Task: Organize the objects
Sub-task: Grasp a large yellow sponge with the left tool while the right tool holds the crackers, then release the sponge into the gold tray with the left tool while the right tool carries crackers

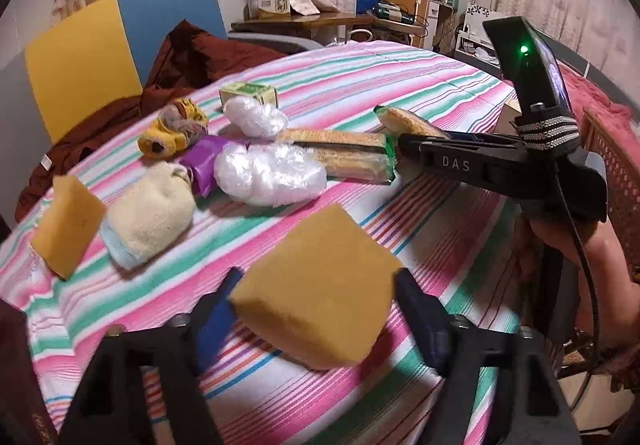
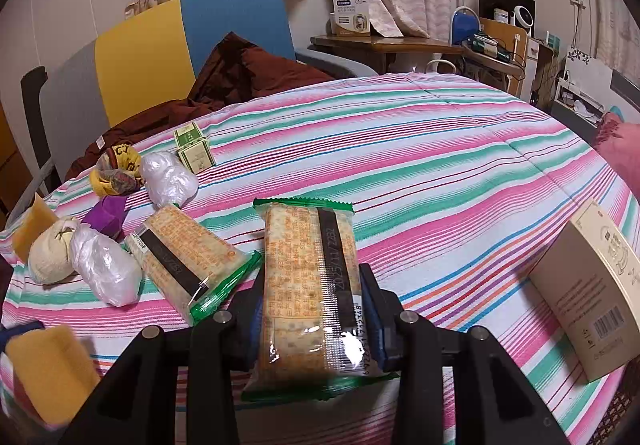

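A yellow sponge (image 1: 316, 285) sits between the blue pads (image 1: 214, 315) of my left gripper (image 1: 316, 309), which is shut on it just above the striped cloth (image 1: 400, 77). The same sponge (image 2: 48, 365) shows at the lower left of the right wrist view. My right gripper (image 2: 312, 285) is shut on a green-edged cracker packet (image 2: 308, 285), held lengthwise over the table. In the left wrist view the right gripper (image 1: 404, 141) reaches in from the right with that packet (image 1: 404, 121). A second cracker packet (image 2: 188, 261) lies flat to its left.
On the cloth lie a second sponge (image 1: 66, 221), a cream sock roll (image 1: 152, 213), two clear plastic bundles (image 1: 268, 173), a purple packet (image 1: 204, 161), a yellow sock bundle (image 1: 176, 129) and a green box (image 1: 248, 93). A beige carton (image 2: 592, 297) rests at the right edge.
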Motion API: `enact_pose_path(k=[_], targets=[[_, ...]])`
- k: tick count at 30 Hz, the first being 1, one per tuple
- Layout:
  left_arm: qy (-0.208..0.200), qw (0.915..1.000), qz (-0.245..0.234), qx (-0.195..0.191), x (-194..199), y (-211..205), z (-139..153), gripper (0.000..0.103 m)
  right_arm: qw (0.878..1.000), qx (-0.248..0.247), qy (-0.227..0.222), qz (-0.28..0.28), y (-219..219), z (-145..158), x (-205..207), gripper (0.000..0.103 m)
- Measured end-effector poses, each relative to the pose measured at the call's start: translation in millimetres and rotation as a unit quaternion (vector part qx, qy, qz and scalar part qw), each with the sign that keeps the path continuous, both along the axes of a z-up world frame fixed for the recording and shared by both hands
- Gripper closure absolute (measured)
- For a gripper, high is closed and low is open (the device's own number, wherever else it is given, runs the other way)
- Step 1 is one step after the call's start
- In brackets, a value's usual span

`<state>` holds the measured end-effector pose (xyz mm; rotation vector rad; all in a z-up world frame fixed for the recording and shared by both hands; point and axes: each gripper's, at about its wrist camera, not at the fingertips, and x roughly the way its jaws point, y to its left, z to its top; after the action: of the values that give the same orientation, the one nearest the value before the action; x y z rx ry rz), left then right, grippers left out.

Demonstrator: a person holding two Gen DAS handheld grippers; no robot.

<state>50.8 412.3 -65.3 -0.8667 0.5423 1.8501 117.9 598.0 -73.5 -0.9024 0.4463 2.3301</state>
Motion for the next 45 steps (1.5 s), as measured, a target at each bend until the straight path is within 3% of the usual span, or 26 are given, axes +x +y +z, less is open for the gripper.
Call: enact_pose_path(k=[5,11,16,27,37,45], targets=[[-0.047,0.9979,0.031,0.031,-9,-16,-4,0.037,1.0,0.005,0.002,-0.008,-1,1,1,0.063],[-0.037,0.9965,0.059,0.046,-2,-33,-4,0.041,0.999,0.038,0.021,-0.009,-10,10,7,0.063],[-0.073,0.9916,0.083,0.068,-1,-56,1,0.043,0.998,0.063,0.016,0.003,-19,13,2,0.063],[-0.083,0.9819,0.126,0.115,5,-122,29,0.043,0.997,0.078,0.01,0.005,-25,15,1,0.063],[-0.093,0.9655,0.202,0.135,-12,-186,38,0.043,0.99,0.138,0.01,0.039,-50,24,-4,0.063],[-0.096,0.9459,0.269,0.153,-29,-245,49,0.043,0.987,0.147,0.001,0.066,-69,30,-7,0.063]])
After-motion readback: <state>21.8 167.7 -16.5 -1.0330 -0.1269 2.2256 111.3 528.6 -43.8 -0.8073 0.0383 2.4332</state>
